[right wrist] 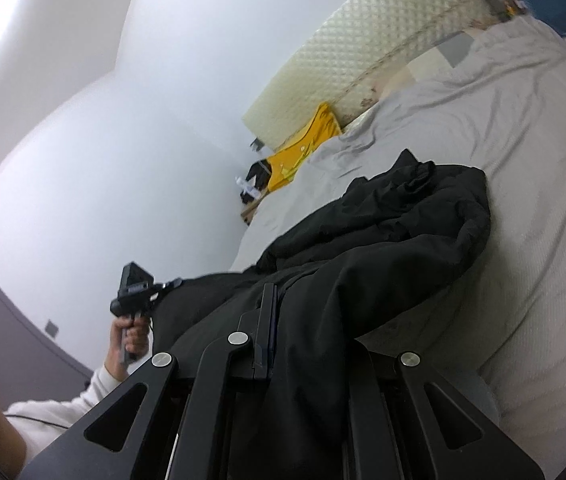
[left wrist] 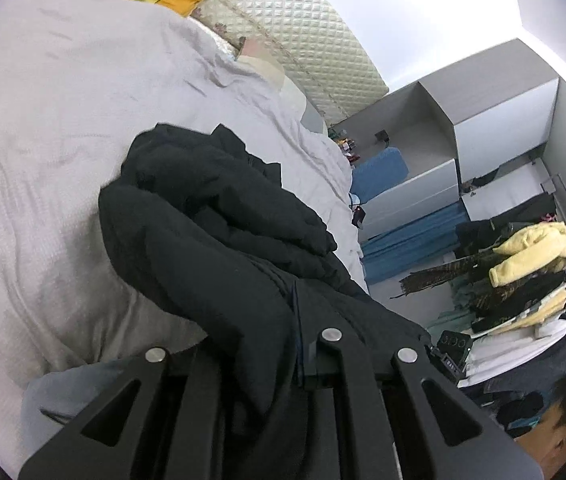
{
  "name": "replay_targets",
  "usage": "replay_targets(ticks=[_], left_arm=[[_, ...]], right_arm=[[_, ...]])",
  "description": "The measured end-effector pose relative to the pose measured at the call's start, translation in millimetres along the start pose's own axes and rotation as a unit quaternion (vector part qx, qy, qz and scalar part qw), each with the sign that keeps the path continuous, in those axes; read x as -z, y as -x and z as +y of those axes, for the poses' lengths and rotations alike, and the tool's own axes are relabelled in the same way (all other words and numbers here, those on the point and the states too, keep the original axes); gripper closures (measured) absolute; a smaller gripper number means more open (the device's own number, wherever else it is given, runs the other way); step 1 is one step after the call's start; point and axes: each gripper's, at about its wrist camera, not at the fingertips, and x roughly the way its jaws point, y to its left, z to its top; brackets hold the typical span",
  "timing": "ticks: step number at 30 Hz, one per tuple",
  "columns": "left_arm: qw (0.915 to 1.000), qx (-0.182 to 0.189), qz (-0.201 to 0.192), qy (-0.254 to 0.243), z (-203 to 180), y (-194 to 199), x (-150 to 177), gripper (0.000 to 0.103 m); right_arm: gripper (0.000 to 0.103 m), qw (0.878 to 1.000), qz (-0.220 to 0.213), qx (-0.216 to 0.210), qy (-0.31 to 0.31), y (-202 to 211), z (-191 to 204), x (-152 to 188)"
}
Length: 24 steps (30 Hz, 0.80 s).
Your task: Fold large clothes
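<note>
Fabric of the black coat (left wrist: pixel 219 216) is clenched in both claws, left claw (left wrist: pixel 297 344) and right claw (right wrist: pixel 271 336); its bulk trails ahead of them onto the bed (left wrist: pixel 43 120).

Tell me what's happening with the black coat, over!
Left gripper shut on black coat. Right gripper shut on it too. Coat bunched on bed. Nothing blocking.

No legible text, label, brand, number or sign appears in either wrist view; the small markings on the dark box (left wrist: pixel 456 345) beside the clothes rack (left wrist: pixel 523 280) are too blurred to read.
</note>
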Motion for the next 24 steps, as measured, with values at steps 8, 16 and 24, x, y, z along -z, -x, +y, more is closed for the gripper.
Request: replay_targets(ticks=[8, 16, 24], left_arm=[[0.9997, -0.021, -0.015, -0.001, 1.2, -17.5, -34.0, 0.097], [0.9967, -0.078, -0.02, 0.001, 4.6, -58.3, -96.5, 0.097], [0.9888, -0.146, -0.025, -0.021, -8.5, -102.6, -137.4, 0.097]], right_arm=[[0.095, 1.0, -0.011, 0.003, -0.029, -19.5, -10.0, -41.7], [0.095, 0.996, -0.003, 0.073, -0.057, -68.0, -58.6, -122.7], [0.094, 0.977, -0.002, 0.115, -0.18, -121.1, -127.3, -177.3]])
